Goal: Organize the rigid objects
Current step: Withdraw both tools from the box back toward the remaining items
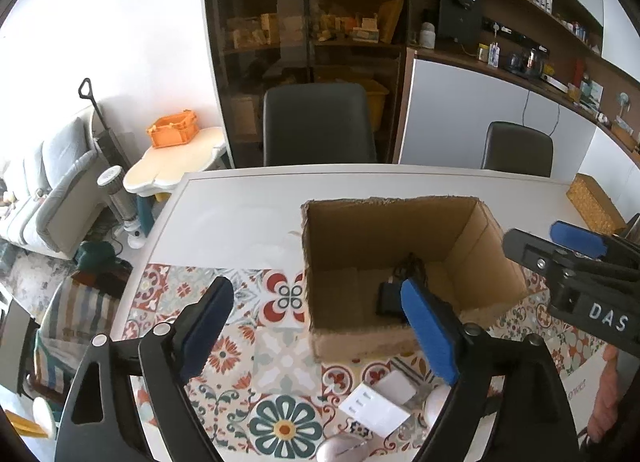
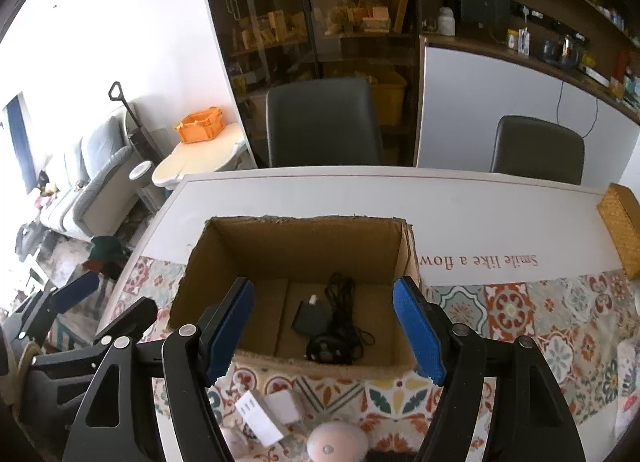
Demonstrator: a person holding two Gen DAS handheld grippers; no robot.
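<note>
Fingers of the left gripper [image 1: 318, 336] stand spread wide, blue pads bare, pinching nothing; its right-hand finger [image 1: 430, 336] crosses in front of the near wall of the open brown cardboard box [image 1: 400, 246], which lies toward one o'clock of it; whether that finger touches the cardboard I cannot tell. Fingers of the right gripper [image 2: 324, 336] are likewise parted and hold nothing, framing the same box at twelve o'clock; both pairs hang apart from the items below. On the box floor lie a flat black rectangular adapter [image 2: 311, 318] and, touching it, a coiled black cable [image 2: 343, 314] with a round black piece at its near end. On the patterned tile-print cloth [image 2: 516, 314] covering the white worktop [image 2: 440, 206], just outside the box at six o'clock, sit a white rectangular plug block [image 2: 260, 420], a smaller white charger [image 2: 285, 408] beside it, and a pale pink rounded device [image 2: 338, 442]; a woven straw box [image 2: 622, 228] rests at two o'clock.
</note>
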